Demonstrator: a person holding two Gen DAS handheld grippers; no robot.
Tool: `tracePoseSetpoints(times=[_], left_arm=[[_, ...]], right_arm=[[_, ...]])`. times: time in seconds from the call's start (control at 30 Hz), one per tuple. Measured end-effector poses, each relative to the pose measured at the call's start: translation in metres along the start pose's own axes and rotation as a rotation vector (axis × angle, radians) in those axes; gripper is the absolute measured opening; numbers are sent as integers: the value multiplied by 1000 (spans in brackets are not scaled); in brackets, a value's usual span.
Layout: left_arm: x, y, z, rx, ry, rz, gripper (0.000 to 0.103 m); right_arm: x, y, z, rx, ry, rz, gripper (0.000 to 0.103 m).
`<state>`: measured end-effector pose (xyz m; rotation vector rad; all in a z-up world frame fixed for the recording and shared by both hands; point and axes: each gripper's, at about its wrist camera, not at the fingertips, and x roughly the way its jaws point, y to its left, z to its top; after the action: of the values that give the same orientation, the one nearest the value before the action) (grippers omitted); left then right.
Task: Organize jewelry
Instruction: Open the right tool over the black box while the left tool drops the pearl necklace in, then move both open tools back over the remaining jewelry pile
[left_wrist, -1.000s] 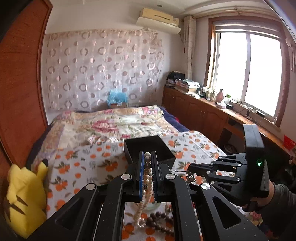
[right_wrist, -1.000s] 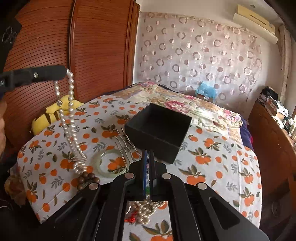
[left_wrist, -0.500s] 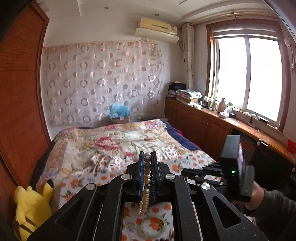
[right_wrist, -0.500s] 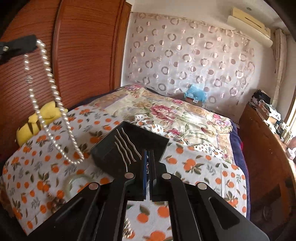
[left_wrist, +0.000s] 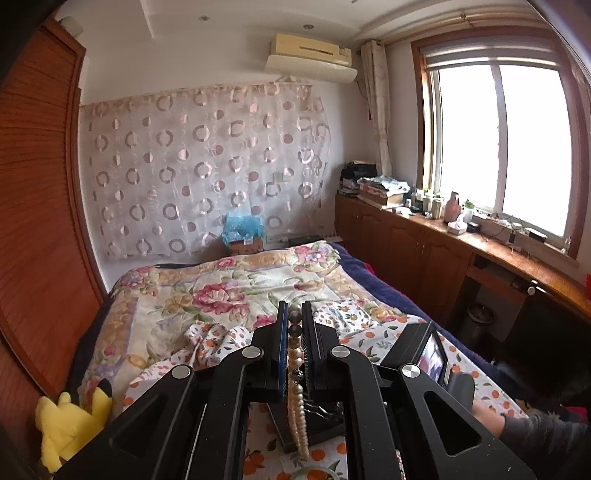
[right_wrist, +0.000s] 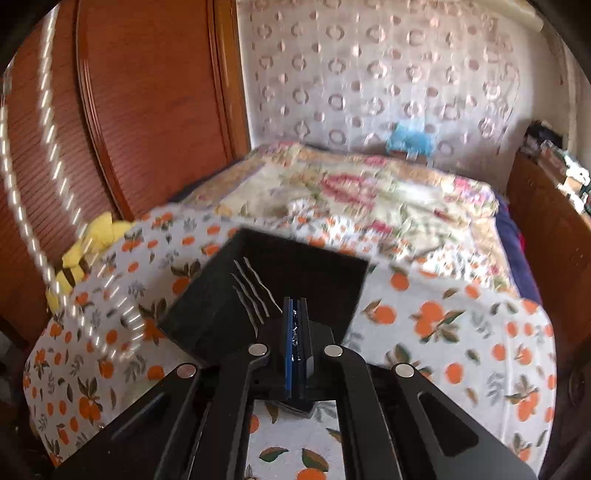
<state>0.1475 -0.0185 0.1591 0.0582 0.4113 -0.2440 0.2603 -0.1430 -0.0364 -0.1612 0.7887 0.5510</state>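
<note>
My left gripper (left_wrist: 294, 325) is shut on a pearl necklace (left_wrist: 298, 406), which hangs straight down from the pads over the black box (left_wrist: 321, 424). In the right wrist view the same necklace (right_wrist: 55, 221) swings as a blurred loop at the far left. My right gripper (right_wrist: 295, 325) is shut on a silver pronged hair comb (right_wrist: 251, 291). Its prongs stick out up and to the left, above the open black box (right_wrist: 295, 273) on the orange-print cloth (right_wrist: 443, 332).
A pale green bangle (left_wrist: 314, 472) lies on the cloth at the bottom edge. A yellow plush toy (right_wrist: 88, 240) sits at the bed's left edge by the wooden wardrobe (right_wrist: 147, 110). A person's sleeve (left_wrist: 535, 428) reaches in from the right. Wooden cabinets (left_wrist: 424, 251) line the window side.
My left gripper rose with the necklace, lifting its loop off the cloth. My right gripper carried the comb forward, from beside the bangle to above the black box.
</note>
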Motion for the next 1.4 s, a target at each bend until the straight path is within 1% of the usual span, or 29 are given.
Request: tracePoseSetpoints(times=[0.07, 0.1, 0.17, 0.33, 0.5, 0.6, 0.73, 0.87, 1.0, 1.13, 1.17, 1.2, 1.23, 1.3, 1.37, 1.4], left_arm=[[8, -1, 4, 4, 8, 3, 6], [12, -2, 4, 5, 12, 3, 6], [20, -3, 5, 6, 20, 6, 6], [38, -3, -2, 3, 43, 11, 6], [66, -3, -19, -4, 106, 19, 6], [77, -1, -30, -12, 140, 16, 6], [87, -3, -40, -6, 181, 15, 7], [80, -8, -58, 29, 193, 23, 9], [67, -14, -85, 41, 209, 15, 18], [54, -13, -113, 32, 231, 0, 29], [50, -12, -121, 30, 238, -2, 30], [47, -11, -128, 28, 243, -8, 34], [43, -11, -137, 25, 252, -17, 40], [40, -10, -148, 22, 267, -17, 47], [37, -9, -159, 27, 285, -10, 47], [35, -8, -165, 26, 293, -7, 50]], right_arm=[[4, 0, -4, -1, 4, -16, 10], [3, -2, -5, 7, -4, -4, 15], [-4, -6, -8, 26, -26, 18, 22], [-29, -18, -19, 24, -67, 17, 23], [-52, -26, -37, 21, -90, 2, 23], [-64, -27, -57, 30, -103, -1, 24], [-72, -26, -75, 35, -96, -6, 24], [-81, -21, -91, 37, -98, -19, 24], [-91, -16, -110, 49, -96, -11, 27], [-96, -8, -129, 53, -73, 5, 27], [-97, -6, -133, 51, -66, 5, 27], [-97, -3, -137, 48, -58, 10, 27], [-96, -1, -140, 45, -50, 14, 27], [-93, 7, -147, 24, -25, 4, 27], [-92, 14, -152, 11, -13, 4, 27], [-91, 17, -155, 12, -2, 14, 27]])
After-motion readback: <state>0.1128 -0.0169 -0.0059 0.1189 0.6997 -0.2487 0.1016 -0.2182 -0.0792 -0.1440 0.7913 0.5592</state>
